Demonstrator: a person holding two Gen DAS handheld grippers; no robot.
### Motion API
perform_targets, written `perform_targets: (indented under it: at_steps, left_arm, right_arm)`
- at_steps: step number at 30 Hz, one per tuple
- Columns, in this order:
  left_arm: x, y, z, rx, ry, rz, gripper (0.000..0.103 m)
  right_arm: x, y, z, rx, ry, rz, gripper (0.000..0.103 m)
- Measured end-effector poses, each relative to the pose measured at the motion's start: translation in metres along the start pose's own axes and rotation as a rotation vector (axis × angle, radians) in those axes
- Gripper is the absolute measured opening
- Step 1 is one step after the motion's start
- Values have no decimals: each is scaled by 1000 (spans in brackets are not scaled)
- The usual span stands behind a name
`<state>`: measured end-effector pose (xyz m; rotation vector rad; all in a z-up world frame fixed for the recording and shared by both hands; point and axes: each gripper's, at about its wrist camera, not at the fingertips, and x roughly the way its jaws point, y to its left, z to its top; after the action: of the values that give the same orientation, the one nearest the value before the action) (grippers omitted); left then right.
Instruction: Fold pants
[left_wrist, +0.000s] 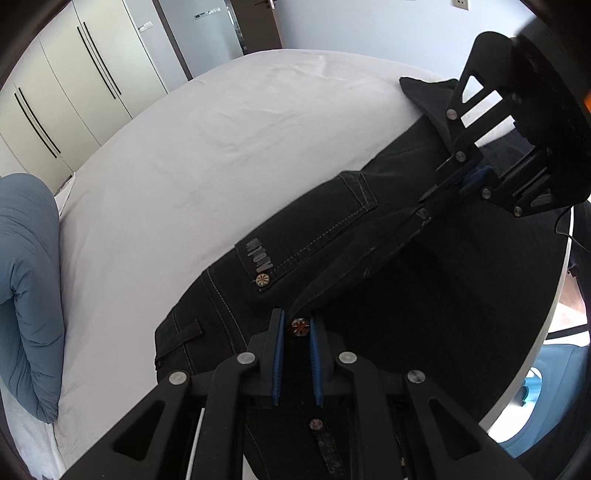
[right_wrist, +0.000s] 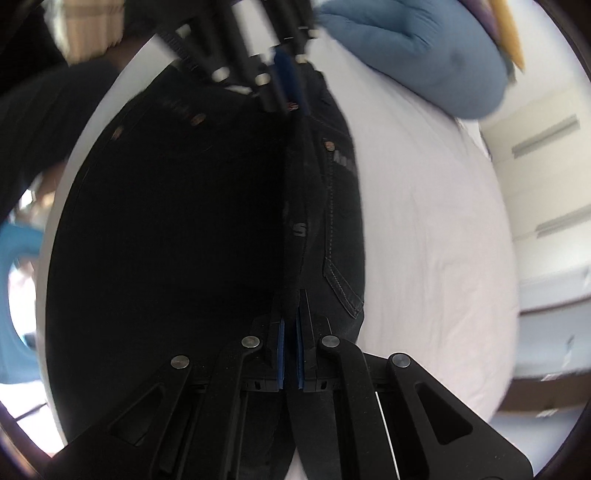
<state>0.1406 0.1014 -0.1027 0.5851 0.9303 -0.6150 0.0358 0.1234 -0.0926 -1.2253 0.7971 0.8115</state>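
Observation:
Black jeans (left_wrist: 306, 236) lie on a white bed sheet (left_wrist: 166, 166), with a back pocket and rivet buttons showing. My left gripper (left_wrist: 297, 325) is shut on the waistband edge by a round metal button (left_wrist: 300, 327). My right gripper (left_wrist: 439, 192) shows at the upper right of the left wrist view, shut on a raised fold of the jeans. In the right wrist view the right gripper (right_wrist: 291, 306) pinches the fold of the jeans (right_wrist: 332, 221), and the left gripper (right_wrist: 288, 103) holds the far end.
A rolled blue duvet (left_wrist: 29, 288) lies at the bed's left side and also shows in the right wrist view (right_wrist: 417, 51). Pale wardrobe doors (left_wrist: 66, 92) stand behind the bed. The bed edge (left_wrist: 554, 295) runs along the right, with a blue object (left_wrist: 554, 387) on the floor.

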Motion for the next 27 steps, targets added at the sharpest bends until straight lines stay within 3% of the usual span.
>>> perform_targets:
  at_steps: [5, 16, 27]
  left_arm:
    - [0, -28, -28, 35, 24, 8, 13]
    - [2, -71, -71, 156, 62, 60, 13]
    - [6, -81, -84, 117, 39, 102, 13]
  right_arm:
    - [-2, 75, 18, -176, 39, -52, 3]
    - [-3, 185, 39, -168, 53, -98, 3]
    - [-4, 211, 41, -180, 83, -153, 3]
